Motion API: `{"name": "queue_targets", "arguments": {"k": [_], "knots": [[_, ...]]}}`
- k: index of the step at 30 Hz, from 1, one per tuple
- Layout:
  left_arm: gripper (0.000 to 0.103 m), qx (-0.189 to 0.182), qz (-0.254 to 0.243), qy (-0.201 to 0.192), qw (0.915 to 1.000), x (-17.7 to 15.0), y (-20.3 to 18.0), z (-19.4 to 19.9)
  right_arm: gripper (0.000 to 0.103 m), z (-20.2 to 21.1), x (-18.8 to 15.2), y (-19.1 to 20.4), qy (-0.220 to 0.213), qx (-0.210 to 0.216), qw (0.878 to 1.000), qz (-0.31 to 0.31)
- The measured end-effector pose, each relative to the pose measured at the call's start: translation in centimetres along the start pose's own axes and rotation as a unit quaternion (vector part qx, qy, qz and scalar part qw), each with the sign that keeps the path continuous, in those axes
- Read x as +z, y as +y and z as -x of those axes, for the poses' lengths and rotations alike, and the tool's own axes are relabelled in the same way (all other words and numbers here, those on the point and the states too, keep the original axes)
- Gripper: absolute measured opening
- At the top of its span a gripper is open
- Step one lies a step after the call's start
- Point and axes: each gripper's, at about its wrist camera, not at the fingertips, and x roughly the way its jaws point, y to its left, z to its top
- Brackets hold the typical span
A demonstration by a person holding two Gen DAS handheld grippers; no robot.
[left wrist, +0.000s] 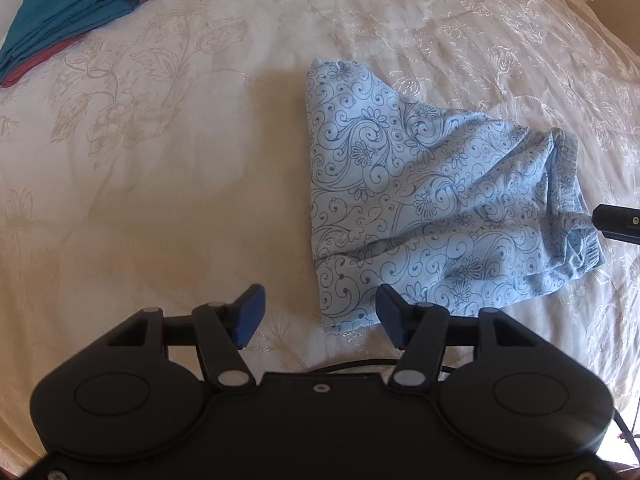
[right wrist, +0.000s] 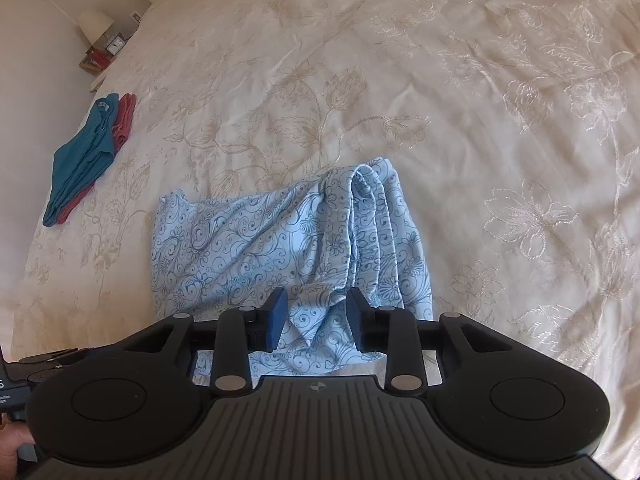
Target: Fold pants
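Nearest the right wrist camera, the right gripper (right wrist: 316, 322) hangs low over the near edge of the pants (right wrist: 280, 248), its blue pads (right wrist: 276, 320) spread apart with a fold of the light blue floral cloth between them; whether either pad touches the cloth cannot be told. The pants' nearest hem is hidden behind the gripper body. At the lower left corner of this view, a sliver of the person's hand and part of the other tool are cut off by the frame.

In the left wrist view, the left gripper (left wrist: 318, 316) hovers just beside the pants' (left wrist: 432, 200) near corner, jaws wide apart and holding nothing; its right pad (left wrist: 390, 312) overlaps the cloth's edge. A black piece of the right tool pokes in at the right border.

The pants lie bunched and partly folded on the cream embroidered bedspread (left wrist: 160, 160). Farther off, well apart, sits a teal and red stack of folded clothes (right wrist: 86, 152), and beyond it a bedside lamp (right wrist: 94, 22), small and blurred.
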Motion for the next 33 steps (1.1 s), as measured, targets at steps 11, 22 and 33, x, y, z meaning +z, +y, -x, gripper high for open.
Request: {"name": "queue_targets", "arguments": {"k": [11, 22, 33], "knots": [[0.064, -0.011, -0.003, -0.005, 0.9999, -0.3, 0.6, 0.9, 0.031, -2.7, 0.0, 1.3, 0.019, -0.025, 0.999, -0.015], [0.064, -0.023, 0.016, -0.016, 0.9995, 0.5, 0.9, 0.9, 0.007, 0.4, 0.4, -0.2, -0.006, -0.096, 0.995, 0.04], [0.059, -0.072, 0.059, -0.002, 0.9957, 0.3, 1.3, -2.3, 0.007, -1.2, 0.2, -0.8, 0.018, -0.108, 0.992, 0.057]]}}
